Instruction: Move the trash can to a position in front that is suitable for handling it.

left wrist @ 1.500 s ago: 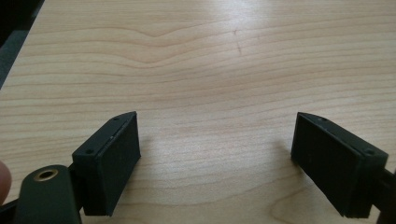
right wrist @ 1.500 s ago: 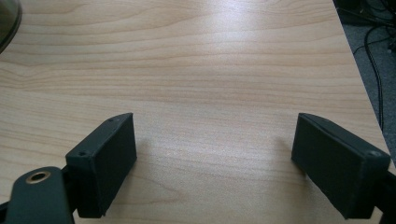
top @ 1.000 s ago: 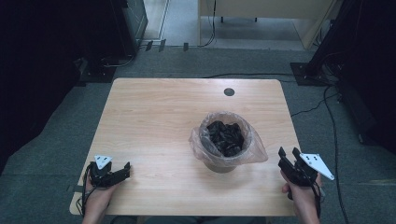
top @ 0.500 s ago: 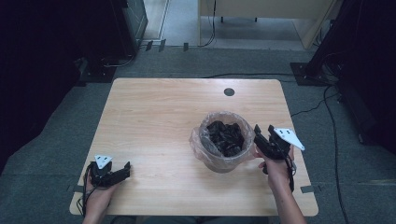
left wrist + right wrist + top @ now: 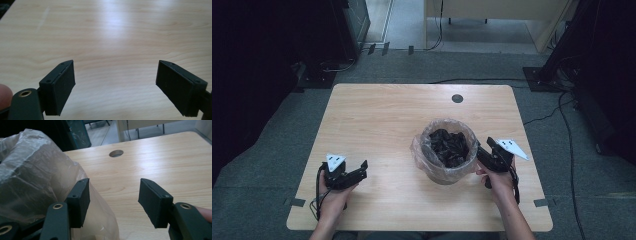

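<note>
A small bin lined with a clear plastic bag (image 5: 447,150) stands right of the table's middle, holding dark crumpled scraps (image 5: 449,146). My right gripper (image 5: 482,152) sits just to the right of the bin, jaws open, its left finger (image 5: 79,200) against the bag's loose plastic (image 5: 32,177). My left gripper (image 5: 362,167) rests near the front left of the table, open, with bare wood between its fingers (image 5: 60,86).
The wooden table (image 5: 377,115) has a round cable hole (image 5: 457,98) at its far edge, also seen as a cable hole (image 5: 116,153) in the right gripper view. Dark equipment and cables lie on the grey floor around the table.
My right gripper has moved left from the table's right edge up to the side of the bagged bin. The left gripper has stayed put.
</note>
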Tool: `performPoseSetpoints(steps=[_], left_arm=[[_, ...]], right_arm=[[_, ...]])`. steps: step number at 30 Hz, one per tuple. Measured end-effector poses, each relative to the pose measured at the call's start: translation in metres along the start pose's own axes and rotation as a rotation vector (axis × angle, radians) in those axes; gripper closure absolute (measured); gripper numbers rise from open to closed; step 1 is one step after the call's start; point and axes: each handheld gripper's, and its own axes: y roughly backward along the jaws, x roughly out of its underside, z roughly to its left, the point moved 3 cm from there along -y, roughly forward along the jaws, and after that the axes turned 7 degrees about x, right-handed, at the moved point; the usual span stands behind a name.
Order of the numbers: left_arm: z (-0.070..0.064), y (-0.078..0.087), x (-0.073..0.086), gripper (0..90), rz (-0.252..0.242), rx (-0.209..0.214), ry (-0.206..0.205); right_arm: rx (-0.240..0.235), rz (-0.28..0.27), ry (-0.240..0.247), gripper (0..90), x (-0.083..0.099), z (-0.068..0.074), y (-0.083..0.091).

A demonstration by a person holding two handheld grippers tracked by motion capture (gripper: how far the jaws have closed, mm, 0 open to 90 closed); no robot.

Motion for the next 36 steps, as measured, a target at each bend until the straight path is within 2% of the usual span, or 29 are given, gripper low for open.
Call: performPoseSetpoints(steps=[6,8,13,15,18,21,25,28,29,31,32,36], left_arm=[[-0.035,-0.016,-0.031,15.4,-0.058,0.014,0.013],[-0.052,-0.021,-0.041,15.4,-0.073,0.026,-0.006],[-0.076,-0.037,-0.051,15.4,-0.056,0.021,-0.052],[-0.080,-0.040,-0.050,15.4,-0.050,0.013,-0.056],[-0.084,-0.043,-0.047,15.4,-0.029,0.024,-0.056],[-0.086,-0.041,-0.044,15.5,-0.037,0.039,-0.060],[-0.084,-0.038,-0.039,22.6,-0.048,0.050,-0.059],[-0.083,-0.036,-0.033,25.8,-0.043,0.098,-0.077],[-0.083,-0.035,-0.032,27.9,-0.046,0.111,-0.087],[-0.085,-0.033,-0.030,43.6,-0.049,0.126,-0.110],[-0.086,-0.033,-0.030,50.9,-0.052,0.132,-0.110],[-0.085,-0.031,-0.028,69.7,-0.065,0.177,-0.112]], right_arm=[[-0.035,0.007,0.032,43.2,0.006,0.011,0.000],[-0.037,0.008,0.054,43.9,0.007,0.016,0.001],[-0.061,0.015,0.085,44.1,0.012,0.027,0.003],[-0.069,0.016,0.096,44.1,0.015,0.032,0.004],[-0.081,0.017,0.105,44.1,0.017,0.038,0.007],[-0.096,0.018,0.117,44.1,0.020,0.045,0.009],[-0.090,0.009,0.134,51.2,0.023,0.055,0.014],[-0.108,0.006,0.140,57.9,0.026,0.061,0.017],[-0.121,0.010,0.141,60.4,0.026,0.062,0.018],[-0.162,0.023,0.141,63.5,0.028,0.065,0.020],[-0.184,0.023,0.146,66.3,0.029,0.067,0.021],[-0.219,0.024,0.159,73.9,0.032,0.074,0.024]])
